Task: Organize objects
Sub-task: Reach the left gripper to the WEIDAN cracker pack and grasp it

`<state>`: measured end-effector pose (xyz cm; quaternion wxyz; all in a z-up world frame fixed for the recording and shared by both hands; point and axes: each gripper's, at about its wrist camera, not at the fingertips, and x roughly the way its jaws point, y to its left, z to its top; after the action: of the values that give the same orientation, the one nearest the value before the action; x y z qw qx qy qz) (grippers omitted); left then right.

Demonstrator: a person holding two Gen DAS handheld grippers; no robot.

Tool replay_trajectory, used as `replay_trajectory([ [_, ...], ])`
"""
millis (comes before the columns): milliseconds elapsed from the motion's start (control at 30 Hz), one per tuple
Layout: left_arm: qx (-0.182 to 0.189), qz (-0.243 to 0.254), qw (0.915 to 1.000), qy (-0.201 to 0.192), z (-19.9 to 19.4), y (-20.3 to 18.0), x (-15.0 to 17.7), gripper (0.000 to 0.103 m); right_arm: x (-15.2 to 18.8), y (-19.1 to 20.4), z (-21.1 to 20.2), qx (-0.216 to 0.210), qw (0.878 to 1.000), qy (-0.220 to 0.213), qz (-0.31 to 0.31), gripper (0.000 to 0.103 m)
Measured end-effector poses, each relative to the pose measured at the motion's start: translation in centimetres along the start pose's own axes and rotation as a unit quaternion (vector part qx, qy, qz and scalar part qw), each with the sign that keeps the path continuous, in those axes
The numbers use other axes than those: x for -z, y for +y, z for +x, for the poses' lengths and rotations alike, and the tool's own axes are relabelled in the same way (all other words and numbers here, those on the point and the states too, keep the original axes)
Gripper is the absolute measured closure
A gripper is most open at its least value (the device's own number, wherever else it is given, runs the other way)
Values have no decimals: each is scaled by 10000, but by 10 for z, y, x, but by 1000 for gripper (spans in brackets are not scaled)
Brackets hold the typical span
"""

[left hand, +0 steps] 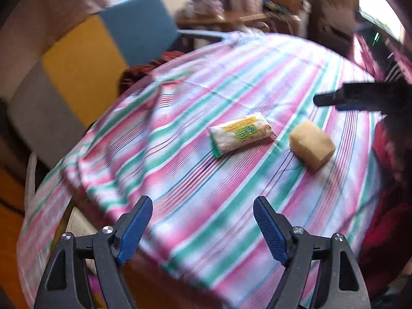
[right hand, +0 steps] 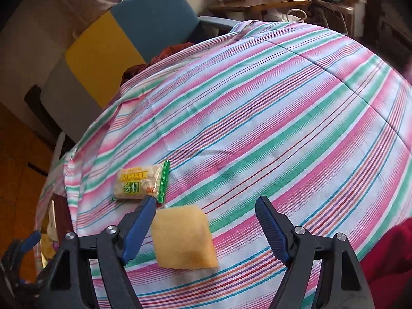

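My right gripper (right hand: pixel 206 228) is nearest the lens, jaws spread wide and holding nothing. It hovers directly above the sponge (right hand: pixel 184 237), which lies near the surface's near edge. My left gripper (left hand: pixel 203 228) is likewise spread and empty, positioned over the near left portion of the surface (left hand: pixel 231 82), well apart from both items.

The surface carries a striped cloth in pink, green and white, which bunches into folds toward the left edge. A blue and yellow chair (right hand: pixel 123 33) stands beyond the far left corner.

The sponge is a pale yellow block with a fuzzy texture and rounded corners. I judge it light, soft and compressible; it should be gripped across its two shorter sides, at mid-height, with moderate closure so it does not deform out of the pads.

The packet (right hand: pixel 141 182) lies just beyond the sponge, toward the left edge. It is a small sealed plastic pouch, translucent white with yellow and green print and a green sealed end. I judge it light, slippery and crinkly; grip across its narrow width at the middle.
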<state>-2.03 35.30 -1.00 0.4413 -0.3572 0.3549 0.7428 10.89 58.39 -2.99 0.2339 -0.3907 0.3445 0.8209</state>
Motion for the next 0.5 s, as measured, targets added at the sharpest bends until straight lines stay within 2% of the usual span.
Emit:
replay_trajectory([
  [133,108,808,9966,154,35,-17,-29,21,-1,1,-4,-148,9999,-25,39,21],
  [267,350,1484,9877,361,68,-32,-49,20,-3,0,-7,-327,9993,-46,153,21],
  [400,486,1943,9785,483,97,-42,-63,19,-5,-5,-7,-495,9983,7,299,21],
  [500,598,2047,9758,489,110,-45,-71,19,-6,-7,-5,-575,9977,56,365,21],
])
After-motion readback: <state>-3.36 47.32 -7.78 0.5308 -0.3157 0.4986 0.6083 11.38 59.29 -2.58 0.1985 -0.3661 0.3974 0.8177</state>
